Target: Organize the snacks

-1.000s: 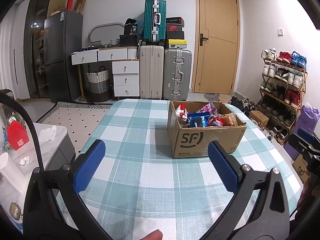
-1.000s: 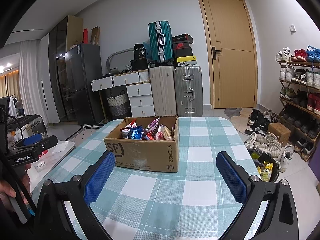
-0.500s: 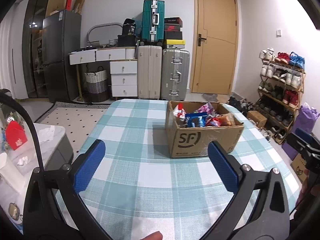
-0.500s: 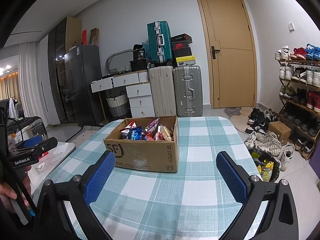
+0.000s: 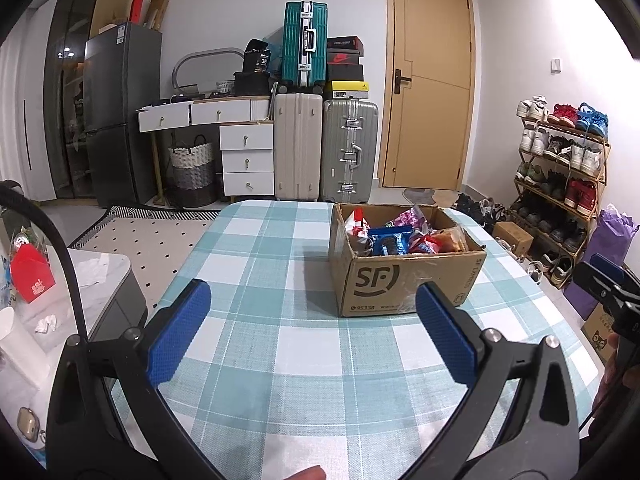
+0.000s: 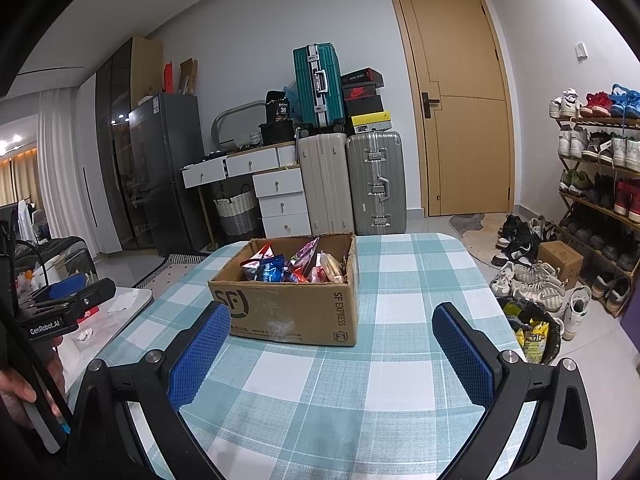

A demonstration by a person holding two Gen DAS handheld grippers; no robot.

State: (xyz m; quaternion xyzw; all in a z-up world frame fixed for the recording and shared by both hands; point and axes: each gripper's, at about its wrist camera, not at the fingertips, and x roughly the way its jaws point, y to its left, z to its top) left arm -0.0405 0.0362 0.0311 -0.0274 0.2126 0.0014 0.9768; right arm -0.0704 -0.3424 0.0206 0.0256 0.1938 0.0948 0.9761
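The colourful snack packets (image 5: 394,236) lie together inside an open brown cardboard box printed with "SF" (image 5: 404,284). Among them are a blue packet, a red and white one, a purple one and an orange one. The box stands on the desk covered with a teal and white checked cloth (image 5: 280,344), on its far half, toward the right side in the left wrist view and left of the middle in the right wrist view.

The left gripper with black arms and blue pads (image 5: 312,328) hovers above the near part of the desk. Its jaws are wide and hold nothing. The right gripper of the same kind (image 6: 330,350) also hovers over the near part of the cloth, well apart from the box, with jaws wide and empty.

Behind the desk, three suitcases (image 5: 320,140) and a white chest of drawers (image 5: 246,158) stand against the wall, beside a wooden door (image 5: 428,92). A wooden shoe rack full of shoes (image 5: 560,168) is on the right.
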